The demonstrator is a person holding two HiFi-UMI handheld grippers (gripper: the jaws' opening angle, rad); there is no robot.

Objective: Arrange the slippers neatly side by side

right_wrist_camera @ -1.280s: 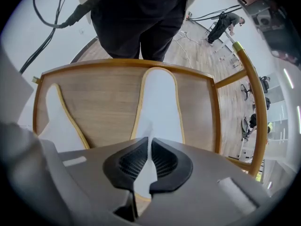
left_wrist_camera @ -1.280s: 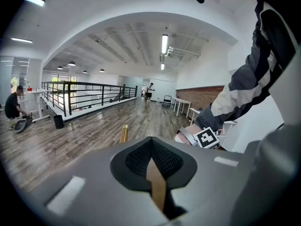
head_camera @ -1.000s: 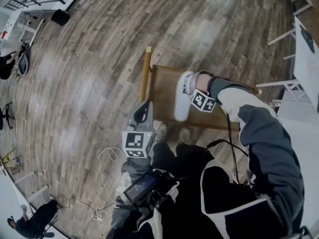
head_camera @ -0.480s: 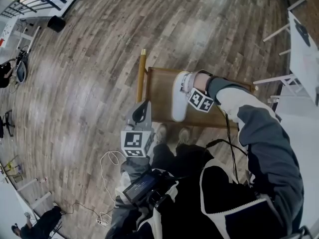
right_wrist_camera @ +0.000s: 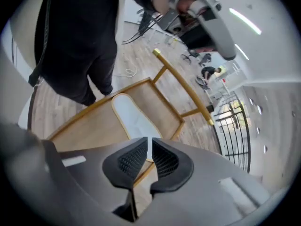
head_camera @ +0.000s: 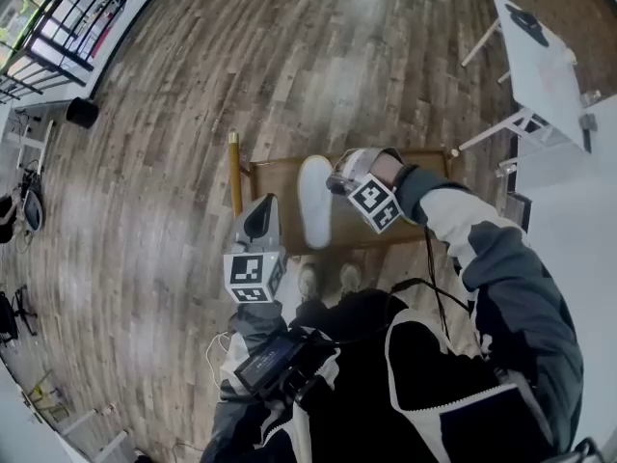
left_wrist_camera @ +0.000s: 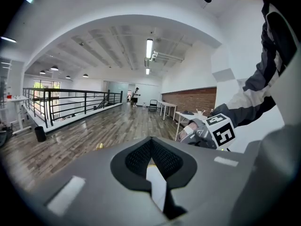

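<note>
While the white slipper (head_camera: pixel 315 201) lies flat on the chair (head_camera: pixel 275 210) seat, nearer its backrest edge, the right tool (right_wrist_camera: pixel 150 147) hangs above its far side. Its jaws have just been closing to a sliver, with nothing between them. The left tool (left_wrist_camera: pixel 151 142), closed and empty, hovers by the seat's near backrest corner. The right tool's cube (head_camera: pixel 374 204) bears only black-and-white square markers.

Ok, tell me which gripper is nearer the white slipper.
The right gripper, just beside the slipper above the wooden rack; its jaws have just been closing, nothing between them. The left gripper hangs farther off, at the rack's left end.
</note>
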